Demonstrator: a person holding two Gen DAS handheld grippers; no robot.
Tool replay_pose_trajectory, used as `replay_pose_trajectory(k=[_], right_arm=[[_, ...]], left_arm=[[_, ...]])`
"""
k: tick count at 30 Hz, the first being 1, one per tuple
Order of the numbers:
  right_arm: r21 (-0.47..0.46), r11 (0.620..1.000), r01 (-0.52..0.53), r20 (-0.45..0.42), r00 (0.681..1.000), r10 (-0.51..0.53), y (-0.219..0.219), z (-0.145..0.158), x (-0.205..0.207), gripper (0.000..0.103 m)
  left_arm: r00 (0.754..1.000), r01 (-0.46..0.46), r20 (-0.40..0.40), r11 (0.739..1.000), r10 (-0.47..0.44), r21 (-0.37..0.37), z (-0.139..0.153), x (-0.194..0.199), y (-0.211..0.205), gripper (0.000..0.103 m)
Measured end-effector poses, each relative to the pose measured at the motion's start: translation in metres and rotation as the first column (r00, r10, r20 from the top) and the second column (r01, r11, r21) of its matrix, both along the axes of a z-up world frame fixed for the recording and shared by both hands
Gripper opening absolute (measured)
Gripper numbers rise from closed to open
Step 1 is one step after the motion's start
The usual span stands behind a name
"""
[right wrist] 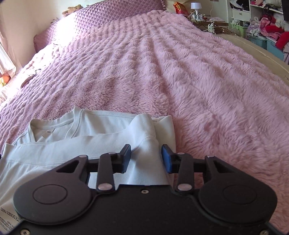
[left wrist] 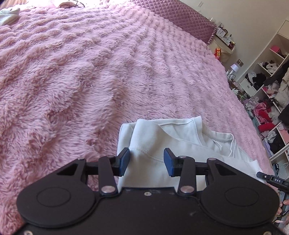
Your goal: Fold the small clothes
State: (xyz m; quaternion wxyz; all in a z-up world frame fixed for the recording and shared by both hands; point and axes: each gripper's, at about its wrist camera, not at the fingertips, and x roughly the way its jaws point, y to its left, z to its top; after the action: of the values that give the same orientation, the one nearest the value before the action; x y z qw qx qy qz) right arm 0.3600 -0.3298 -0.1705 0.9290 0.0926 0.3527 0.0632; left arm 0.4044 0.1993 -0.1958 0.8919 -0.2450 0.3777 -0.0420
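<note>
Both grippers (left wrist: pixel 146 161) (right wrist: pixel 146 158) parted, straddling shirt (left wrist: pixel 162 137) folds

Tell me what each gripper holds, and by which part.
Both the left gripper and the right gripper are open, each straddling a raised fold at one side of the white shirt. Nothing is clamped yet.

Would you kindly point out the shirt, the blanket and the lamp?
shirt (right wrist: pixel 101 123): right wrist view, chest below the collar.
blanket (right wrist: pixel 180 72): right wrist view, bare middle.
lamp (right wrist: pixel 196 5): right wrist view, shade.
</note>
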Motion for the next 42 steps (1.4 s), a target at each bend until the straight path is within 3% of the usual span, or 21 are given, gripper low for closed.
replay_pose_trajectory(k=[1,2,3,5,9,13,15,16,17,21,24,27,28,29,30,35,39,42], right_arm=[[0.005,1.0,0.002,-0.007,1.0,-0.002,0.001,-0.002,0.001,0.024],[0.001,1.0,0.017,-0.009,1.0,-0.017,0.003,-0.003,-0.001,0.015],[0.002,1.0,0.022,-0.007,1.0,-0.022,0.002,-0.002,-0.002,0.014],[0.011,1.0,0.023,0.017,1.0,-0.023,0.002,0.001,-0.006,0.009],[0.018,1.0,0.023,0.04,0.999,-0.024,0.003,0.006,-0.01,0.009],[0.015,0.999,0.033,0.017,0.999,-0.033,0.003,0.001,-0.004,0.011],[0.01,0.999,0.039,0.013,0.999,-0.039,0.004,0.0,-0.003,0.012],[0.006,0.999,0.037,0.014,0.999,-0.037,0.004,-0.001,-0.004,0.012],[0.0,0.999,0.041,0.029,0.999,-0.041,0.005,0.0,-0.006,0.009],[0.024,0.998,0.058,0.108,0.992,-0.061,0.006,0.011,-0.017,0.007],[0.025,0.997,0.073,0.07,0.995,-0.074,0.007,0.002,-0.008,0.007],[-0.004,0.996,0.086,0.036,0.996,-0.086,0.008,-0.012,-0.005,0.009],[-0.011,0.997,0.082,0.043,0.996,-0.081,0.007,-0.009,-0.011,0.009],[-0.006,0.997,0.076,0.043,0.996,-0.076,0.003,-0.004,-0.019,0.015],[0.011,0.998,0.065,0.037,0.997,-0.065,-0.002,0.002,-0.028,0.019],[0.094,0.996,0.003,0.023,1.0,-0.005,-0.046,0.023,-0.098,0.039],[0.088,0.996,-0.021,-0.017,1.0,0.022,-0.066,0.018,-0.146,0.04],[0.092,0.996,-0.008,-0.032,0.999,0.011,-0.067,0.01,-0.16,0.04]], left_arm=[[1.0,-0.008,-0.007,1.0,0.008,0.003,-0.002,-0.006,0.004,0.034],[1.0,-0.019,-0.01,1.0,0.019,0.005,-0.003,-0.006,0.005,0.016],[0.999,-0.029,-0.016,1.0,0.029,0.009,-0.004,-0.006,0.006,0.005],[0.999,-0.037,0.001,0.999,0.037,-0.005,-0.004,-0.009,0.01,0.005],[0.999,-0.014,0.03,1.0,0.013,0.012,0.0,-0.016,0.01,0.007],[1.0,-0.025,0.004,0.999,0.024,0.036,-0.003,-0.011,0.006,0.035],[1.0,-0.02,0.004,0.999,0.02,0.032,-0.004,-0.009,0.004,0.031],[1.0,-0.01,0.006,0.999,0.01,0.039,-0.003,-0.008,0.001,0.009],[1.0,-0.01,0.016,0.999,0.009,0.049,-0.001,-0.008,-0.002,0.005],[0.995,-0.062,0.088,0.989,0.05,0.133,0.012,-0.019,-0.006,0.006],[0.998,-0.067,0.028,0.988,0.064,0.138,0.0,-0.008,-0.003,0.008],[0.997,-0.062,-0.038,0.988,0.068,0.144,-0.015,0.0,-0.004,0.016],[0.997,-0.072,-0.027,0.991,0.076,0.114,-0.011,-0.006,0.0,0.021],[0.996,-0.082,-0.027,0.992,0.085,0.099,-0.005,-0.013,0.003,0.043],[0.996,-0.083,-0.025,0.993,0.085,0.089,0.001,-0.023,0.007,0.049],[0.999,-0.042,-0.031,0.999,0.042,0.007,0.02,-0.108,0.027,0.05],[0.996,-0.057,-0.079,0.991,0.047,-0.122,0.004,-0.174,0.041,0.051],[0.99,-0.079,-0.129,0.984,0.058,-0.16,-0.014,-0.199,0.038,0.051]])
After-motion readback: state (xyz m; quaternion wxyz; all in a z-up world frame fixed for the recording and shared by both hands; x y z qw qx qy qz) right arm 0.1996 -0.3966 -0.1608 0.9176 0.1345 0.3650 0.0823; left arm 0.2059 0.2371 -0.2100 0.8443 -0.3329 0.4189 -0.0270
